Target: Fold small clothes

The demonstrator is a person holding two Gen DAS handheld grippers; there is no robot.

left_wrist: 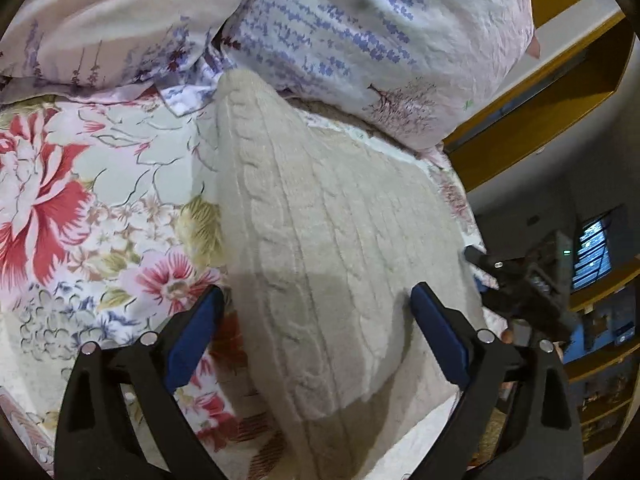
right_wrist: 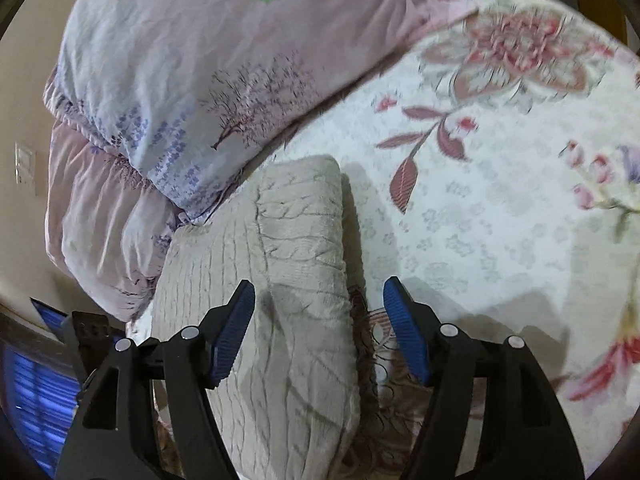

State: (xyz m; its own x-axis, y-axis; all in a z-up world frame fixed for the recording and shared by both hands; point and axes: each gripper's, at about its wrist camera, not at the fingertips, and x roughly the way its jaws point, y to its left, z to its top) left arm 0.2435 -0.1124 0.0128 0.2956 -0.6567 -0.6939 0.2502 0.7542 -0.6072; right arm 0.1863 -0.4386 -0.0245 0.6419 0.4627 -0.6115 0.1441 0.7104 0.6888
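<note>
On the floral bedsheet, below the lavender-print quilt, we find the folded cream cable-knit garment lying flat. We note the left gripper hovering over its near edge, jaws wide and holding nothing. We record the right gripper likewise spread above the garment's folded edge, pads clear of the cloth.

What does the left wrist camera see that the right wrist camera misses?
Only the left wrist view shows wooden shelving, the other claw and the left claw open over the knit. Only the right wrist view shows a wall switch and the right claw open. Both show the cream cable-knit garment, floral bedsheet and lavender-print duvet.
</note>
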